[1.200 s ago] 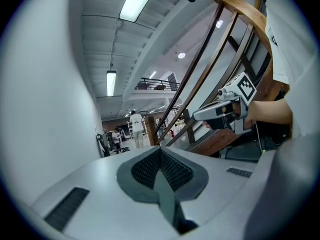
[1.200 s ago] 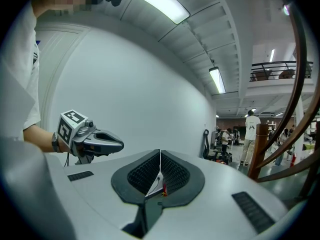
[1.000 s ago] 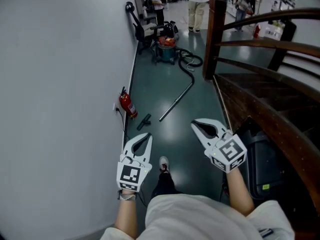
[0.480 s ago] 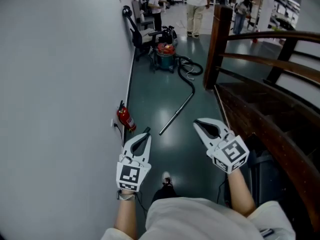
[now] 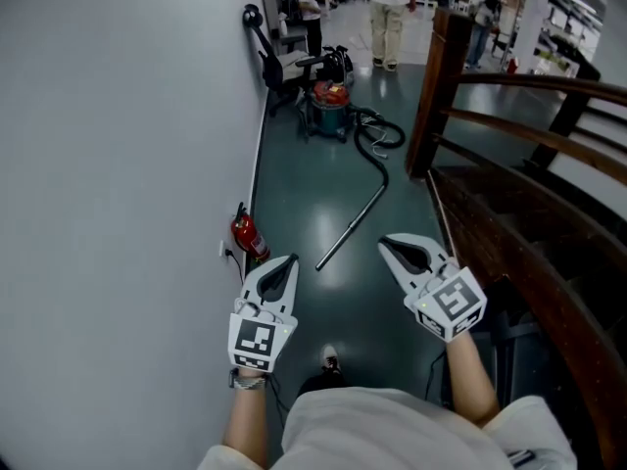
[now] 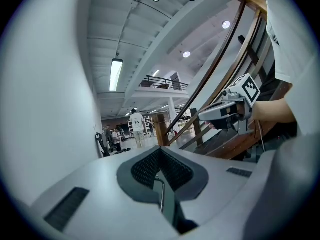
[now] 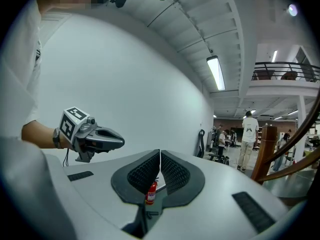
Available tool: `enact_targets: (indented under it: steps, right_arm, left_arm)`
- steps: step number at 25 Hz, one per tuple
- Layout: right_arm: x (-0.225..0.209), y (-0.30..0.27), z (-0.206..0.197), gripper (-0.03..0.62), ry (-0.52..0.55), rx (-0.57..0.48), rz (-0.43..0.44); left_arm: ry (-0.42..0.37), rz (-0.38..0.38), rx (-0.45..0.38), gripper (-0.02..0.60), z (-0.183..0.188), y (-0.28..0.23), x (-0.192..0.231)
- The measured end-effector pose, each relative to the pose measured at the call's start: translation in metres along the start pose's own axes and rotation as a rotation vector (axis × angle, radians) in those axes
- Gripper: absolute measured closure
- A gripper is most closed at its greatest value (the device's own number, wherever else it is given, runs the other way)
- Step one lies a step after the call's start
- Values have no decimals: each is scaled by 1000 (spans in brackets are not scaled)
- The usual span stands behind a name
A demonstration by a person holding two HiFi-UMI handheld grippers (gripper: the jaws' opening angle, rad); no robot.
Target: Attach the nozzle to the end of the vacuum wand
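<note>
The silver vacuum wand point(image 5: 350, 226) lies slanted on the dark floor ahead of both grippers, and its black hose point(image 5: 377, 148) curls back to the red-topped vacuum canister point(image 5: 328, 108). A strip of the wand point(image 6: 161, 194) shows through the left gripper's jaw gap. No nozzle shows in the head view. My left gripper point(image 5: 291, 259) is held near the wall, shut and empty. My right gripper point(image 5: 384, 243) is held level beside the stair rail, shut and empty. The left gripper point(image 7: 121, 141) shows in the right gripper view, and the right gripper point(image 6: 201, 116) shows in the left gripper view.
A grey wall point(image 5: 118, 164) runs along the left with a red fire extinguisher point(image 5: 247, 233) at its foot. A wooden staircase and handrail point(image 5: 529, 125) close off the right side. An office chair point(image 5: 284, 62) and several people stand beyond the canister.
Both grippers have been carried forward along the corridor, still shut. The wand, hose and extinguisher now lie nearer. The black nozzle by the extinguisher has slipped behind the left gripper.
</note>
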State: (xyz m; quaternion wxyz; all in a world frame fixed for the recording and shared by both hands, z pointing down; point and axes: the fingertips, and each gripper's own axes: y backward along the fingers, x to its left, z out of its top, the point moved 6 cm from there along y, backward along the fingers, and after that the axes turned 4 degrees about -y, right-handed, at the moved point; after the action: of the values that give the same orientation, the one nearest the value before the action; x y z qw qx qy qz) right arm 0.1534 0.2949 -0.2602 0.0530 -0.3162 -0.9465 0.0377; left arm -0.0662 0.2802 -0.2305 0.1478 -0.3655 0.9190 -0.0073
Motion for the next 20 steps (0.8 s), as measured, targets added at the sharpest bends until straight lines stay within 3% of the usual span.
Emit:
enact_targets:
  steps: [20]
  right_arm:
    - [-57, -70, -8, 564, -13, 20, 5]
  left_arm:
    - [20, 10, 53, 584, -21, -59, 55]
